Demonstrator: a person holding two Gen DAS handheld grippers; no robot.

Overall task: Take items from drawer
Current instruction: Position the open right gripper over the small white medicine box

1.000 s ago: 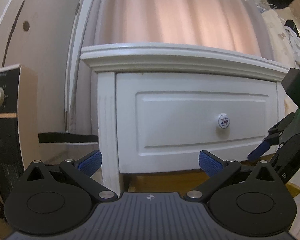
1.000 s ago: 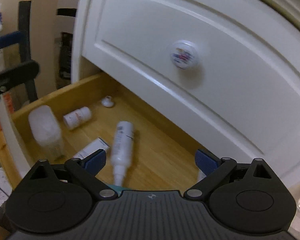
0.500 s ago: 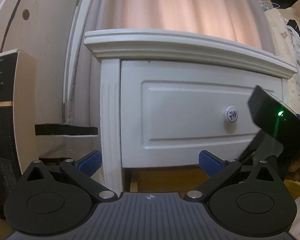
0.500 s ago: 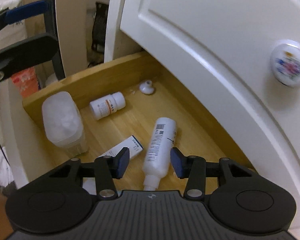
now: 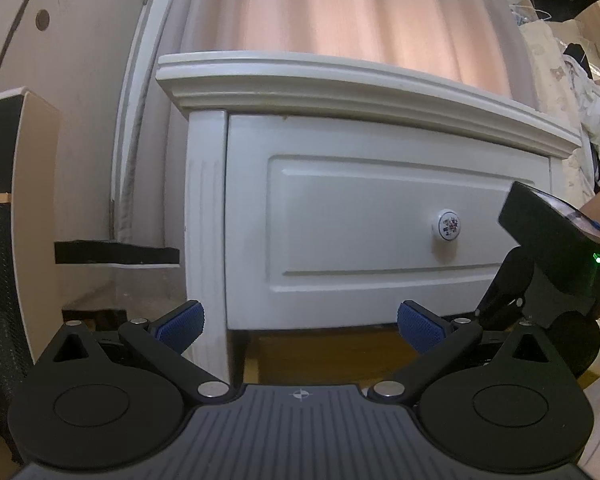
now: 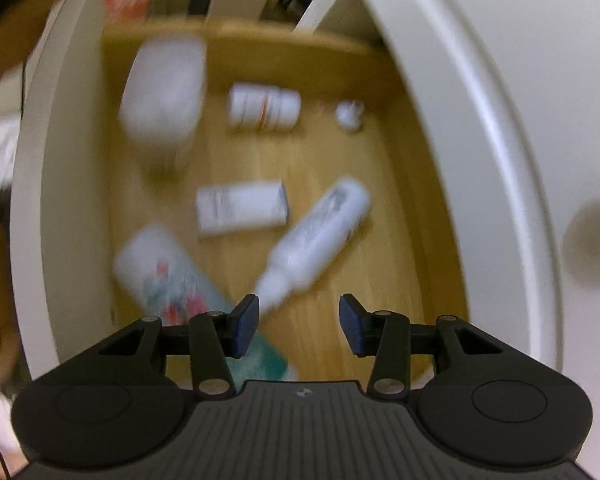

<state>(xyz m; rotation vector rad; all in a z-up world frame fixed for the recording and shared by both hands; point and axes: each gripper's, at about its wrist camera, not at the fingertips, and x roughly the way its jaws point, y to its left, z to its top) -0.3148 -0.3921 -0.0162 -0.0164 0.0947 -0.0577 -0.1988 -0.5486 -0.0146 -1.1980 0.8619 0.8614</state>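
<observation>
The open lower drawer (image 6: 312, 160) has a wooden floor with several items, all blurred. A white squeeze bottle (image 6: 320, 236) lies tilted, its nozzle toward my right gripper (image 6: 299, 325). That gripper hovers above the drawer, part open and empty. A small white box (image 6: 242, 209), a pill bottle (image 6: 265, 105), a clear lidded container (image 6: 164, 88), a teal-and-white packet (image 6: 172, 276) and a small white cap (image 6: 350, 114) also lie there. My left gripper (image 5: 300, 322) is wide open and empty, facing the white nightstand; the right gripper's body (image 5: 560, 264) shows at its right.
The closed upper drawer front (image 5: 380, 224) carries a painted round knob (image 5: 448, 226) and overhangs the open drawer (image 6: 460, 120). A heater (image 5: 4, 216) stands to the left of the nightstand. A pink curtain (image 5: 340, 12) hangs behind.
My right gripper has swung over the drawer to look down into it, and its jaws narrowed from wide to part open. My left gripper has drifted left, still wide open.
</observation>
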